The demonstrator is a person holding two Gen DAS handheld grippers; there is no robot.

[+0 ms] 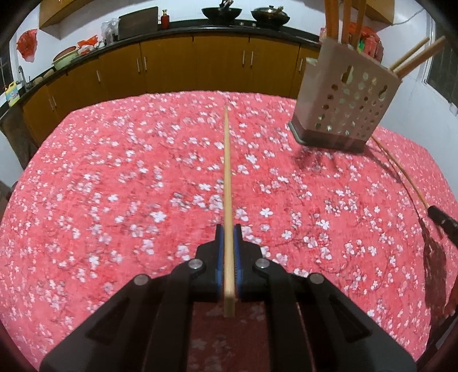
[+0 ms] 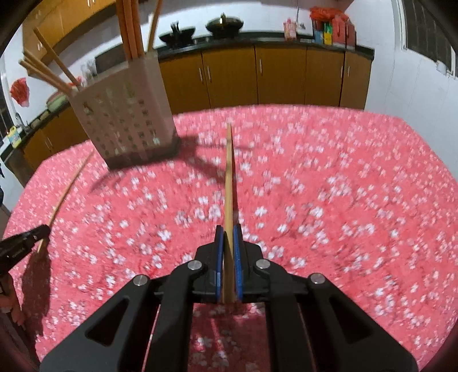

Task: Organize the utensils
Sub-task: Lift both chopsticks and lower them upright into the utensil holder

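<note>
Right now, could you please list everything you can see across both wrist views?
holder: one, beige, perforated, standing on the far part of the table.
chopsticks in holder: several, tan and orange, sticking out of its top at angles; exact count unclear.
held chopsticks: two, pale wood, one in each gripper, pointing forward over the table.
tablecloth: one, red with white blossoms, covering the table.
cabinets: one row, yellow-brown, along the far wall under a black counter.
woks: two, dark, on the counter.
left gripper: black with blue pads, shut on a chopstick.
right gripper: black with blue pads, shut on a chopstick.
</note>
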